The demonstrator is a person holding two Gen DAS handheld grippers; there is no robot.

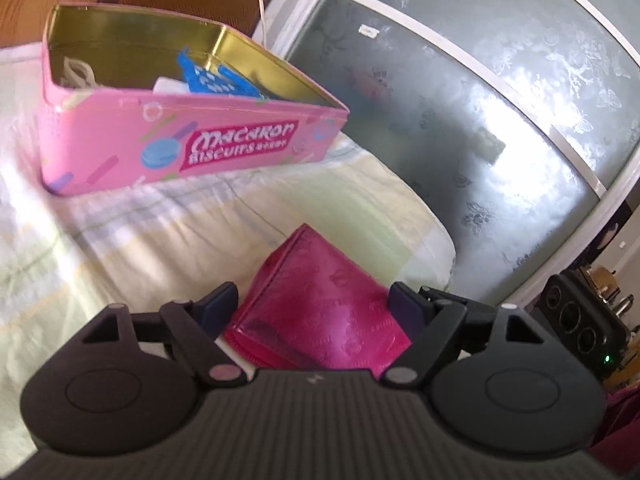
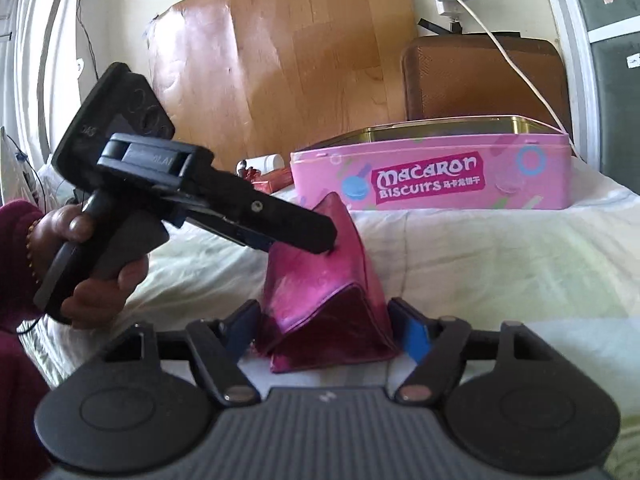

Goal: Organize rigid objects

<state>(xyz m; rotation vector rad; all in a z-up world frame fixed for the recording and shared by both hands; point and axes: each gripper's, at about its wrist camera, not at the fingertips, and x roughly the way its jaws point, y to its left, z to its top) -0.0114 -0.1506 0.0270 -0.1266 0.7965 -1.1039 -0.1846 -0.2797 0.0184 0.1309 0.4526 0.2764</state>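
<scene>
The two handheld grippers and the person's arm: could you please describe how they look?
Both grippers, left and right, have matte black ribbed bodies, round side housings, silver pivot pins and dark blue pads. The left hand shows a maroon sleeve and a beaded bracelet.

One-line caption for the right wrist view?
Both grippers close on a magenta wallet standing on the bed sheet, before an open pink Macaron Biscuits tin.

Shiny magenta wallet (image 2: 320, 280) stands tent-like on the bed, half open, embossed cover, between both tongs' fingers. Pink "Macaron Biscuits" tin (image 1: 180, 136) sits behind it, lid off, gold inside, blue and white items inside.
</scene>
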